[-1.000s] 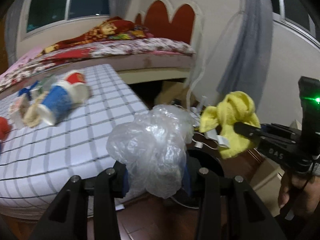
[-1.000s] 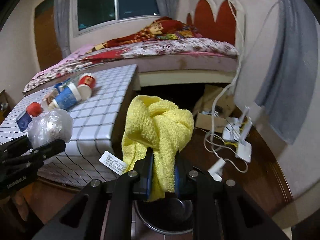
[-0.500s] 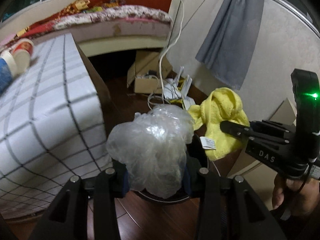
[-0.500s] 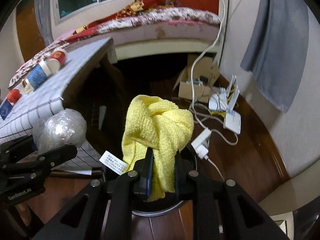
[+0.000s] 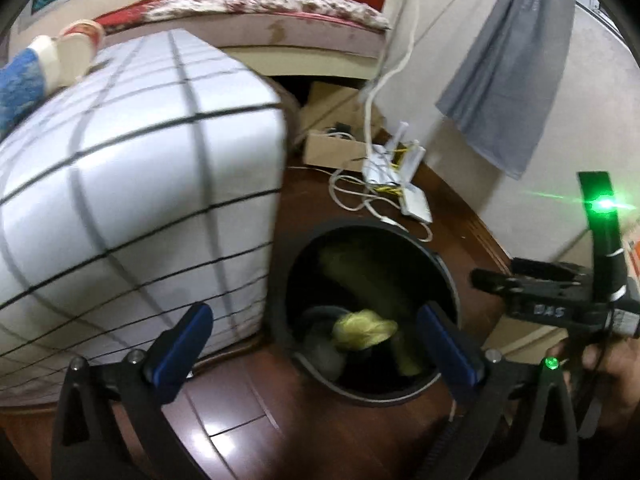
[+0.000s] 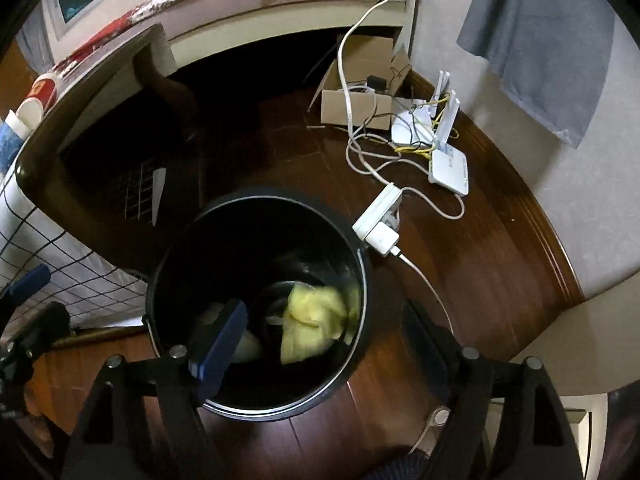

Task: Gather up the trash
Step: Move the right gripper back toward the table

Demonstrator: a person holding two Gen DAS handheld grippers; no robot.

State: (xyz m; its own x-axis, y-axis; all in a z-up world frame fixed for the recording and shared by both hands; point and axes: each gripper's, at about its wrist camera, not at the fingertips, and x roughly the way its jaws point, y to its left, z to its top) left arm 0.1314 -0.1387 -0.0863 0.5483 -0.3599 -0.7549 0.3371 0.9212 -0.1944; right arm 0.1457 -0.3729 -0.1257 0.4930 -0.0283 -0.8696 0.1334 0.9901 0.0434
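- Both pairs of jaws stand wide apart and hold nothing: the left gripper (image 5: 314, 344) and the right gripper (image 6: 320, 344) each hang over the round black trash bin (image 5: 444, 268), which stands on the dark wooden floor (image 6: 472, 240).
- Counted: two grippers, one bin, one crumpled yellow cloth (image 6: 312, 322) at the bin's bottom, one pale wad of clear plastic (image 6: 244, 344) beside it at its 9 o'clock, one cardboard box (image 6: 356, 108), two white routers (image 6: 448, 164) at the bin's 1 o'clock.
- Two paper cups, one blue (image 5: 20, 84) and one red-and-white (image 5: 76, 46), lie on the white checked tablecloth (image 5: 140, 184) at 10 o'clock in the left view.
- Only the right view shows the white power strip (image 6: 380, 216) touching the bin's rim and the table's dark underside; only the left view shows the other gripper's green light and the person's hand (image 5: 612, 372) at 3 o'clock.
- Half a second ago the left jaws clamped the plastic wad and the right jaws the yellow cloth; now both pieces lie inside the bin and both grippers are spread.
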